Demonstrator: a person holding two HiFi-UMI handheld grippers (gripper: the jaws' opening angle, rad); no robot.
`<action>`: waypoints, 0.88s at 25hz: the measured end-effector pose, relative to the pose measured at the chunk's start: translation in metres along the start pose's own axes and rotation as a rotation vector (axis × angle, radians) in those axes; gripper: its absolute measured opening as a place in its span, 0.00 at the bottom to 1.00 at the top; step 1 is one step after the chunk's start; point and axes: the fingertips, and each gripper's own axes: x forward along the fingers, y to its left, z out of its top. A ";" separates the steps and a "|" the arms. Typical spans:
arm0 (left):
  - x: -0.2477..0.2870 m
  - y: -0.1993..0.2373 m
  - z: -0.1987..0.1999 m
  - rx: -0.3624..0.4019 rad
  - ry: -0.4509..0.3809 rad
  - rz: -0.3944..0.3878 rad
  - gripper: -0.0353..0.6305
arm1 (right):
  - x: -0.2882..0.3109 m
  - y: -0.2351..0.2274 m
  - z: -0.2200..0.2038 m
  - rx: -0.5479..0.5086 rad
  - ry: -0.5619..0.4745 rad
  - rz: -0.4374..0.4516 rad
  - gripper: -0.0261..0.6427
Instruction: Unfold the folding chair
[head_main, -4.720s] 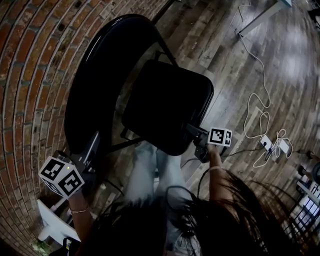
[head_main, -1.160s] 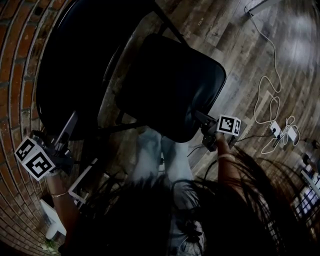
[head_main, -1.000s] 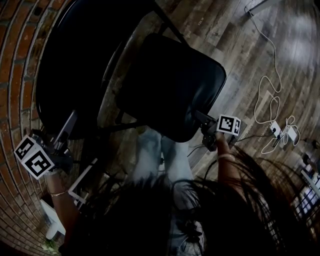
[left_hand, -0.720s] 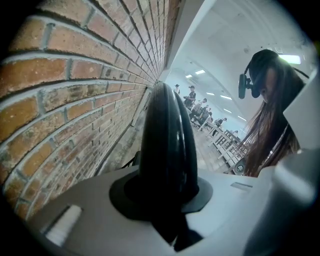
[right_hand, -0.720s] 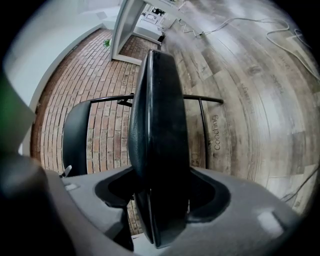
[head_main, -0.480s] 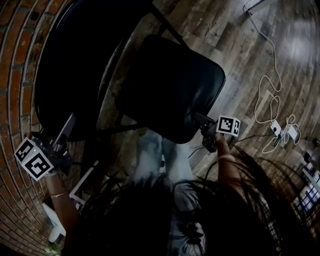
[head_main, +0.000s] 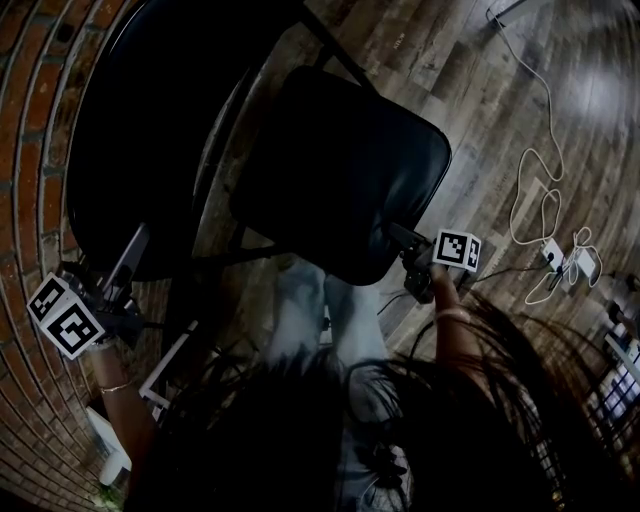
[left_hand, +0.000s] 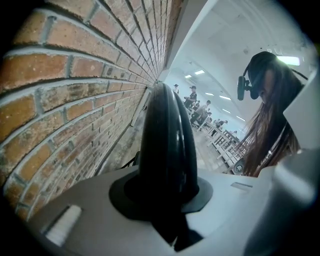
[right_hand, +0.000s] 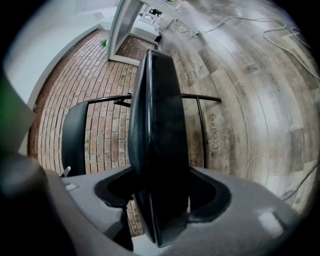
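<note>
The black folding chair stands next to the brick wall. In the head view its padded seat (head_main: 340, 170) lies in the middle and its curved backrest (head_main: 140, 130) rises at the left. My left gripper (head_main: 133, 252) is shut on the lower edge of the backrest (left_hand: 167, 145), which fills the gap between its jaws. My right gripper (head_main: 397, 238) is shut on the near edge of the seat (right_hand: 157, 140). The right gripper view looks along the seat, with the backrest (right_hand: 74, 135) and the frame bar (right_hand: 200, 98) beyond it.
The brick wall (head_main: 30, 130) runs close along the left. White cables and a power strip (head_main: 548, 255) lie on the wooden floor at the right. The person's legs in jeans (head_main: 310, 310) stand just below the seat. A white object (head_main: 105, 455) sits at the lower left.
Since the earliest frame my left gripper has moved left with the backrest, and the gap between backrest and seat is wider. Over the last second nothing has visibly moved.
</note>
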 end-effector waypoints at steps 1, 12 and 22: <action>0.000 0.001 0.000 0.000 0.000 -0.001 0.18 | 0.000 0.000 0.000 0.000 -0.002 -0.001 0.47; 0.002 0.009 0.002 -0.004 0.002 -0.010 0.18 | 0.003 -0.005 0.000 0.012 -0.005 -0.028 0.48; 0.006 0.015 0.005 -0.010 0.003 -0.015 0.18 | 0.006 -0.008 0.001 0.028 -0.011 -0.019 0.49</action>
